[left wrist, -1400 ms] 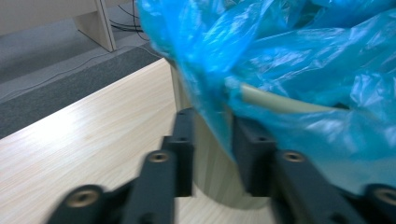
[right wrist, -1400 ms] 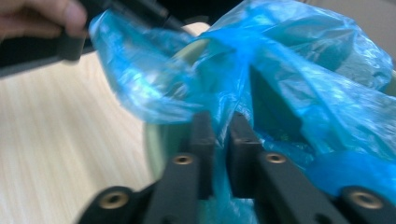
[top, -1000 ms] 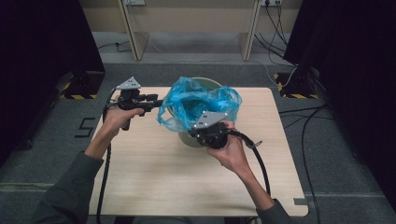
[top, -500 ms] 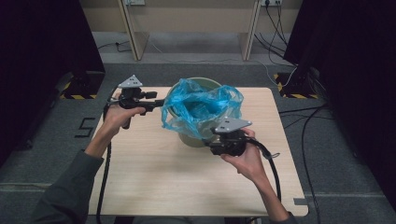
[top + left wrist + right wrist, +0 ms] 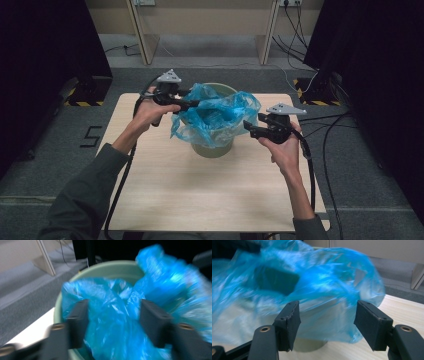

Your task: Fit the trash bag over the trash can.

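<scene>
A pale green bucket (image 5: 215, 147) stands at the middle of the wooden table (image 5: 200, 195), with a crumpled blue plastic bag (image 5: 215, 115) spilling over its rim. My left gripper (image 5: 195, 104) reaches in from the bucket's left. In the left gripper view it (image 5: 112, 312) is open, with bag film (image 5: 115, 322) between the jaws above the rim (image 5: 112, 266). My right gripper (image 5: 248, 129) sits at the bucket's right side and points at the bag. Its own view shows it (image 5: 328, 312) open, with the bag (image 5: 317, 282) just beyond the pads and nothing gripped.
Cables trail from both grippers across the table and off its front edge. Bare wood lies in front of the bucket (image 5: 309, 345) and to its right (image 5: 402, 307). Dark stands and floor cables (image 5: 320, 90) sit beyond the table.
My right gripper has swung from the bucket's front to its right side. The left gripper has pushed right, toward the bag. The bag has spread rightward over the rim.
</scene>
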`<action>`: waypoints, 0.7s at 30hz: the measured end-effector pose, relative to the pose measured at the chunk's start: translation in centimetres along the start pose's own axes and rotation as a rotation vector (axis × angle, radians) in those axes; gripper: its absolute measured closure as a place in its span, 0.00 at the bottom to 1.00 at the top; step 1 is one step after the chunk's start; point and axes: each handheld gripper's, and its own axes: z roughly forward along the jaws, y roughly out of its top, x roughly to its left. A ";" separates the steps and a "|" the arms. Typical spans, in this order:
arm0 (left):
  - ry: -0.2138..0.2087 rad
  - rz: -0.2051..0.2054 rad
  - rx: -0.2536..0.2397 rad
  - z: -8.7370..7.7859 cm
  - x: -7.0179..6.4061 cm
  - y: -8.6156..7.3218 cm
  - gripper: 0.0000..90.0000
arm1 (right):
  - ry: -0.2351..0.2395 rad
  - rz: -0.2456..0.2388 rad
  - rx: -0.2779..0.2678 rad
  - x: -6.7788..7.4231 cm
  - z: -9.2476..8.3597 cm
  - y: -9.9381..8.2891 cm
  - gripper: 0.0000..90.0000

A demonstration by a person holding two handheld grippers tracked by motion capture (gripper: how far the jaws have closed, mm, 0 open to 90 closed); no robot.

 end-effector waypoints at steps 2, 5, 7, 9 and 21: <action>0.039 0.038 0.019 0.7 0.5 -0.1 0.74 | 0.002 0.019 -0.008 -0.3 0.4 0.1 0.43; 0.134 0.031 0.002 0.8 2.0 0.2 0.88 | -0.002 0.010 0.010 -0.8 1.1 0.0 0.50; 0.175 -0.029 -0.052 0.4 3.5 0.4 0.90 | -0.006 0.016 0.015 -1.0 1.3 0.1 0.51; 0.184 -0.066 -0.038 0.6 5.0 0.0 0.90 | -0.014 0.018 0.013 -1.4 1.7 0.1 0.53; 0.095 -0.172 -0.032 0.8 6.8 -4.7 0.85 | 0.018 -0.017 0.047 -2.0 3.2 0.2 0.80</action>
